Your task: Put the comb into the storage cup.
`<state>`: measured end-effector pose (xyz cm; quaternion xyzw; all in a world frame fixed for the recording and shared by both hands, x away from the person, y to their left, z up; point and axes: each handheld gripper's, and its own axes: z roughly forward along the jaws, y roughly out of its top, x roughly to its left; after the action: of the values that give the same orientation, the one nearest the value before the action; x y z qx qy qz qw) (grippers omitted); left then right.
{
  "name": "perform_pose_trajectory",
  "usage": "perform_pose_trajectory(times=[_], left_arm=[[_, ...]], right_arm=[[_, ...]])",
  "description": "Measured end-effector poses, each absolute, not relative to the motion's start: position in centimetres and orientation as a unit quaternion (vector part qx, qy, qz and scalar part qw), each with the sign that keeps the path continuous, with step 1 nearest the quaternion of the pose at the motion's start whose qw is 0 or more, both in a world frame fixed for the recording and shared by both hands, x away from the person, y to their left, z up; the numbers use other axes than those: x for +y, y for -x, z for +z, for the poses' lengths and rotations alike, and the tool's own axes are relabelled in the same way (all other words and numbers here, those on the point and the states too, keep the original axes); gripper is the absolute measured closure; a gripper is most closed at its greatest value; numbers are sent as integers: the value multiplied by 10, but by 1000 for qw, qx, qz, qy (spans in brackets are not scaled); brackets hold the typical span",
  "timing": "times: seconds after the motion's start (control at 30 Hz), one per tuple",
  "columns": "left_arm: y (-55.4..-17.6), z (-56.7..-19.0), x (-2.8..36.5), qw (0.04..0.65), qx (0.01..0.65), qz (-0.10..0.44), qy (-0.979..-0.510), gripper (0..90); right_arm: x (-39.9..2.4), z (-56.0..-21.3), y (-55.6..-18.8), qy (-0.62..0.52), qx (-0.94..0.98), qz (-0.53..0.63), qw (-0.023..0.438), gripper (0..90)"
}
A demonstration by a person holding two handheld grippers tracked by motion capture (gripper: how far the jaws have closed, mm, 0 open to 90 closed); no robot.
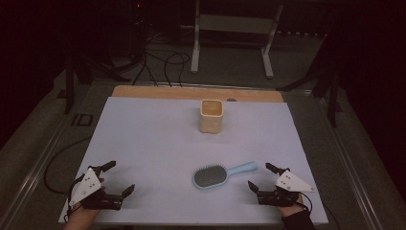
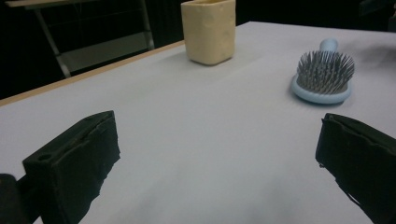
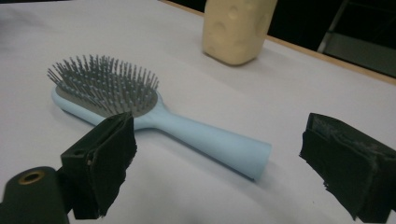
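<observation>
Tongs are both gaping empty: I'm holding the left tongs (image 1: 116,179) and right tongs (image 1: 262,177) low over the counter (image 1: 153,139). Just beside the right one, a blue hairbrush (image 1: 218,175) is lying bristles-up, a cream cup (image 1: 211,115) standing beyond.

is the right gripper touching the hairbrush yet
Apart. In the high view, bare white table lies between the right gripper and the hairbrush; its jaws are open, holding nothing.

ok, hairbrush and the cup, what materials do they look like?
Hairbrush: smooth pale-blue body, likely hard plastic with a slight sheen; grey pins on a grey pad, possibly rubber. Cup: cream, matte, with a dimpled, uneven surface; perhaps soft plastic or silicone, can't tell.
</observation>
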<state>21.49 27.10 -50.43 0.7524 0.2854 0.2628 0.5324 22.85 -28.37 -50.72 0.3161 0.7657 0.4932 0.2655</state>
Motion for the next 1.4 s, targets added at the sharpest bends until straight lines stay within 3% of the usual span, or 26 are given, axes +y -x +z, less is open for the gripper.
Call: perform_pose_trajectory(times=[0.87,1.4], left_arm=[[-214,-506,275,543,295,253,-745,0],[-213,-506,275,543,298,253,-744,0]], right_arm=[[-273,-499,-227,-301,793,475,234,99],[-263,-459,-219,-265,802,475,246,99]])
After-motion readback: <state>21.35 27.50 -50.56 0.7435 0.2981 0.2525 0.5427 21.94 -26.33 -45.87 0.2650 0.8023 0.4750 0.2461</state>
